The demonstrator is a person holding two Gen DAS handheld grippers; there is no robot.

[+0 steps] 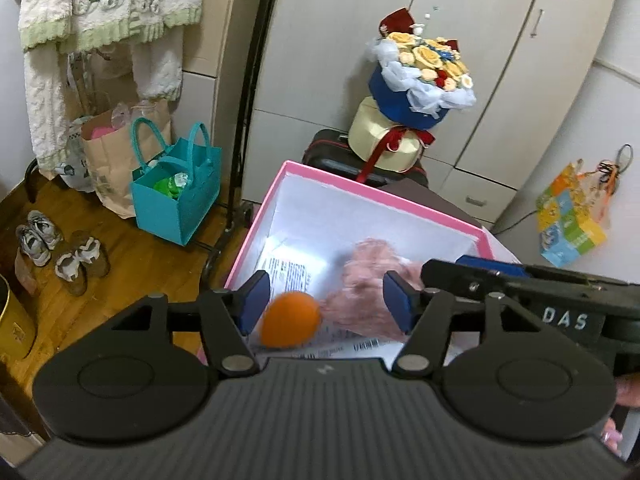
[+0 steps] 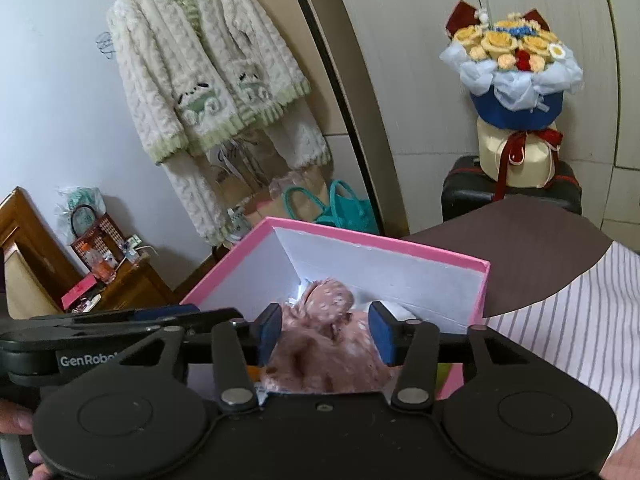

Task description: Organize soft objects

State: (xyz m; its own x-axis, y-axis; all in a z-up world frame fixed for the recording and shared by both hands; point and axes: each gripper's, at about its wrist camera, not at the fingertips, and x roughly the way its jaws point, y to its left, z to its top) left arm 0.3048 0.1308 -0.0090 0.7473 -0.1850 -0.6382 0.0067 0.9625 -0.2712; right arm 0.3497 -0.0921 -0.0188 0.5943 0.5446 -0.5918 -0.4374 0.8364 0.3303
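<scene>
A pink box [image 1: 276, 188] with white inner walls stands open below both grippers. An orange ball [image 1: 290, 319] lies on printed paper in its bottom, with a pink spotted plush toy [image 1: 368, 292] beside it. My left gripper [image 1: 326, 300] is open above the box; the ball and the plush show in the gap, untouched by its pads. My right gripper [image 2: 326, 336] is open too. The blurred plush [image 2: 324, 344] sits between its blue pads, which do not visibly press it. In each view the other gripper reaches in from the side, the right gripper [image 1: 480, 270] here and the left gripper [image 2: 120, 320] there.
Behind the box, a flower bouquet [image 1: 424, 68] sits on a cream round box atop a black suitcase [image 1: 332, 160]. A teal bag [image 1: 176, 196], a paper bag and shoes [image 1: 60, 248] are on the wooden floor at left. Striped bedding [image 2: 560, 300] lies at right.
</scene>
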